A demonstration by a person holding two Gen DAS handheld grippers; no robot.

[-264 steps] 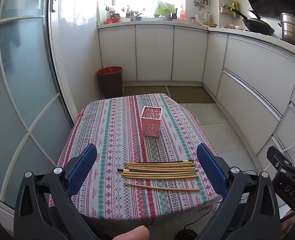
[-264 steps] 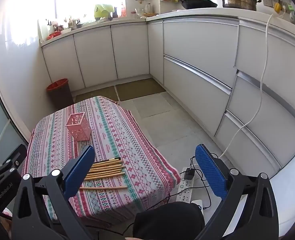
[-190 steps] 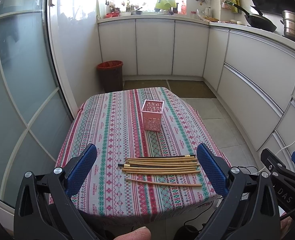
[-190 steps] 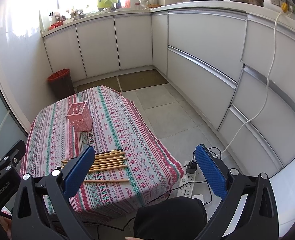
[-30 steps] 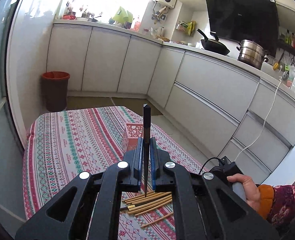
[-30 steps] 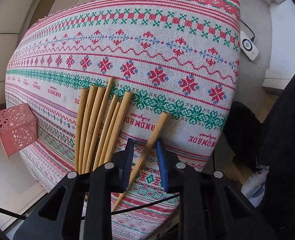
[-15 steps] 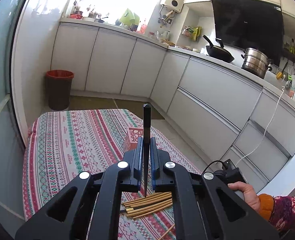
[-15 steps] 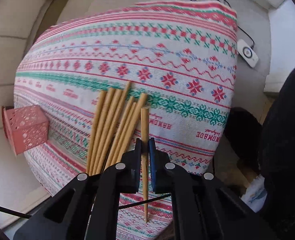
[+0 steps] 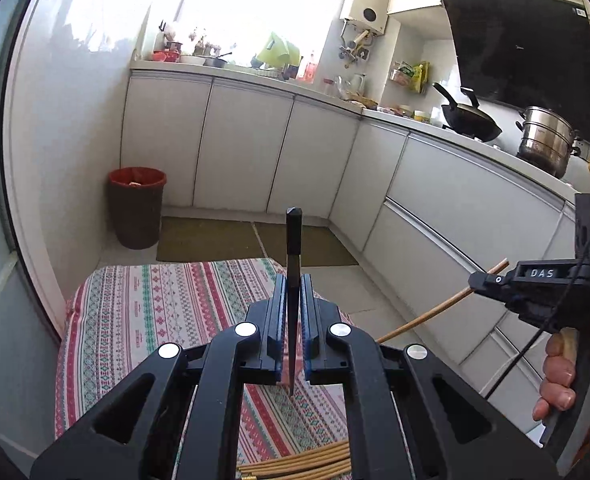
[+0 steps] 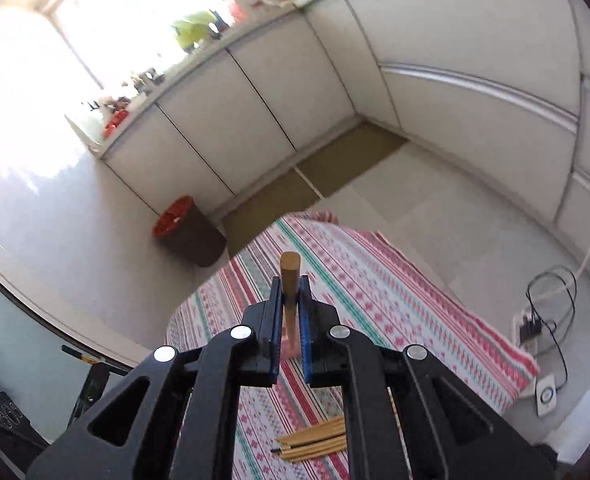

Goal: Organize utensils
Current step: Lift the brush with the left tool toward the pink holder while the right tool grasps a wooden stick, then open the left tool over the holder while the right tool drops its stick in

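Observation:
My left gripper is shut on a black chopstick that stands upright between the blue pads, above the patterned table. My right gripper is shut on a wooden chopstick, held above the table; from the left wrist view that chopstick slants down from the right gripper body. Several wooden chopsticks lie in a bundle on the cloth near the front edge, also in the right wrist view. The pink basket is hidden behind the grippers.
A red-rimmed waste bin stands on the floor beyond the table. White cabinets run along the back and right. A power strip with cables lies on the floor to the right of the table.
My right gripper lifted the wooden chopstick off the cloth and tilted up from looking down at the table. My left gripper still holds the black chopstick and has risen slightly.

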